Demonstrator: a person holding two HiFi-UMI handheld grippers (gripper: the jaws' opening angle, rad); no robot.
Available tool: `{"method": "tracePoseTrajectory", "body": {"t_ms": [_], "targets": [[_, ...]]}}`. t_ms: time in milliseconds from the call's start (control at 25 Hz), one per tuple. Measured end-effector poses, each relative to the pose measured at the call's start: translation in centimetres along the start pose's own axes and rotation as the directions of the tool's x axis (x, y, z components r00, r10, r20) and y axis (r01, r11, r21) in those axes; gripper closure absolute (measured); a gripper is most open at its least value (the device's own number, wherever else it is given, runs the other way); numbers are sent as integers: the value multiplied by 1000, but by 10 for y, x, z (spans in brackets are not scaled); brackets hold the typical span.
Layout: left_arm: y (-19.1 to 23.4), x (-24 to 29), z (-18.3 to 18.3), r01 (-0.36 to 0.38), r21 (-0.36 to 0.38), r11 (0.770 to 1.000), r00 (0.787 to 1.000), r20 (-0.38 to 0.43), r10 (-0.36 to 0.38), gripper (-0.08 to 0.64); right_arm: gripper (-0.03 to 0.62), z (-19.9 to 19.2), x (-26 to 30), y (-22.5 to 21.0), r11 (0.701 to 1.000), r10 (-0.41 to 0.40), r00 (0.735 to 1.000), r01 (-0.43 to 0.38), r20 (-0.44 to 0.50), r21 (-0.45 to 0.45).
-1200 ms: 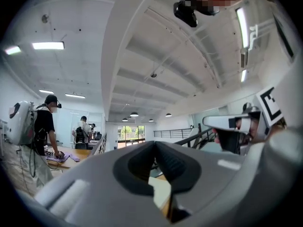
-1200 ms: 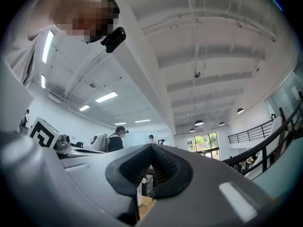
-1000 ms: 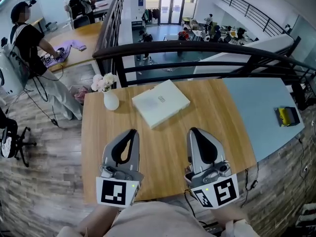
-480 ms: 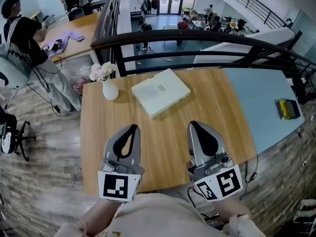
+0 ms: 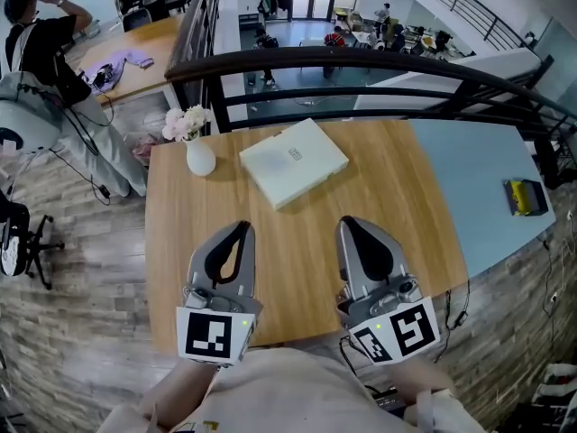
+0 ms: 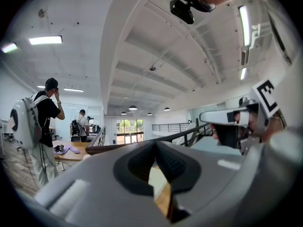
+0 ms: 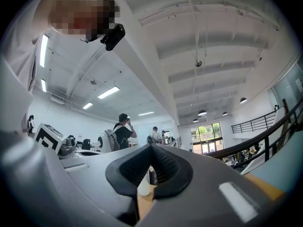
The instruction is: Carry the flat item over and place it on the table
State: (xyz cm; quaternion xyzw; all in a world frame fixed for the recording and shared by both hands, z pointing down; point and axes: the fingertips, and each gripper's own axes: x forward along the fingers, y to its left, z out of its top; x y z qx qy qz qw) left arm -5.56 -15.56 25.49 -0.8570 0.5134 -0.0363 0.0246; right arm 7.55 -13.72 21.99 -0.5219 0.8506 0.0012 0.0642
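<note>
head view: the flat white box (image 5: 294, 162) lies on the wooden table (image 5: 180, 242) ahead of both grippers, about midway between their lines. its long axis slants from near-left to far-right, and the left gripper (image 5: 238, 233) and right gripper (image 5: 352, 227) are both closed on nothing, neither clearly nearer. left gripper view: its closed jaws frame a pale sliver straight ahead, probably the box. right gripper view: its closed jaws frame the white vase (image 7: 144, 183) instead, so i judge it aimed left of the box.
</note>
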Motion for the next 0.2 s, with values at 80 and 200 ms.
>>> {"method": "tracePoseTrajectory", "body": {"t_ms": [80,200], "targets": [[1,1,0,-1,7,1000,1000,3,1,558,591,-1,-1,-1,1000,-1,1000,1,-1,1],[1,1,-1,-2,-1,1000,1000,-16,2,558,591,-2,-2,-1,1000,-2,1000,2,-7,11]]}}
